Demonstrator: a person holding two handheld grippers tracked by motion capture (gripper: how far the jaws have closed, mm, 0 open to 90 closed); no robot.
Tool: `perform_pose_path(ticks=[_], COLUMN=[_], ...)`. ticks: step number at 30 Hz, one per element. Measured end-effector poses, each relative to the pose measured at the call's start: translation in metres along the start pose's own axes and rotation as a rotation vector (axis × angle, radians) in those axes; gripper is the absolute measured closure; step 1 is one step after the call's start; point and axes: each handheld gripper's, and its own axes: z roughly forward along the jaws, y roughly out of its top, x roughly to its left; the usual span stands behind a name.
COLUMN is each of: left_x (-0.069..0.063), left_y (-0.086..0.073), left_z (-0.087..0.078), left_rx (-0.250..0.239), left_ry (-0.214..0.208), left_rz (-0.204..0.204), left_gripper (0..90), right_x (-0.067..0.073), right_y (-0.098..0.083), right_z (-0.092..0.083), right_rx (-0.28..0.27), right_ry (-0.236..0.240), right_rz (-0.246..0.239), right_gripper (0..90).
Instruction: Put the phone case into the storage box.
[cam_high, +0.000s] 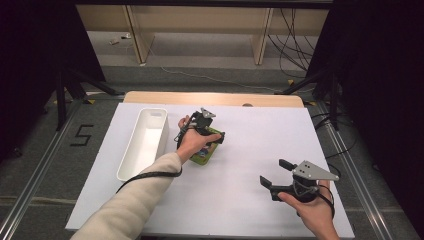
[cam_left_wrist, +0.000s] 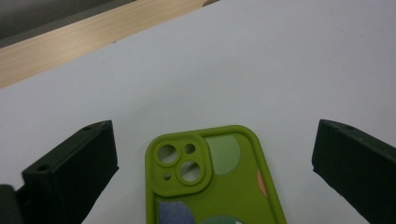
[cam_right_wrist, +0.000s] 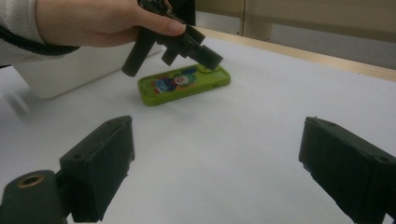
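Fingers (cam_left_wrist: 74, 168) of left gripper (cam_high: 209, 131) spread wide, straddling the camera end of a green phone case (cam_left_wrist: 212, 182) without touching it. Case lies flat, back up, on the white table cover (cam_high: 250, 140), just right of a long white bin (cam_high: 145, 140); gripper hovers tilted over its far end. Right gripper (cam_high: 275, 172) well apart, low over bare cover near the front edge, fingers (cam_right_wrist: 100, 161) also wide, holding nothing.

The green phone case (cam_left_wrist: 212, 182) looks like matt, smooth rubbery plastic, the white sheet (cam_high: 240, 165) like plain matt paper, and the tray (cam_high: 145, 140) like smooth white plastic.
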Motion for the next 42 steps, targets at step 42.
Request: perform_pose_path(ticks=[42], left_x=[0.005], left_y=[-0.003], left_z=[0.030], left_rx=[0.089], left_ry=[0.041], left_rz=[-0.046], left_gripper=[0.0], right_x=[0.001], right_y=[-0.001], right_z=[0.003], right_rx=[0.017], right_ry=[0.014], right_rz=[-0.013], right_gripper=[11.5])
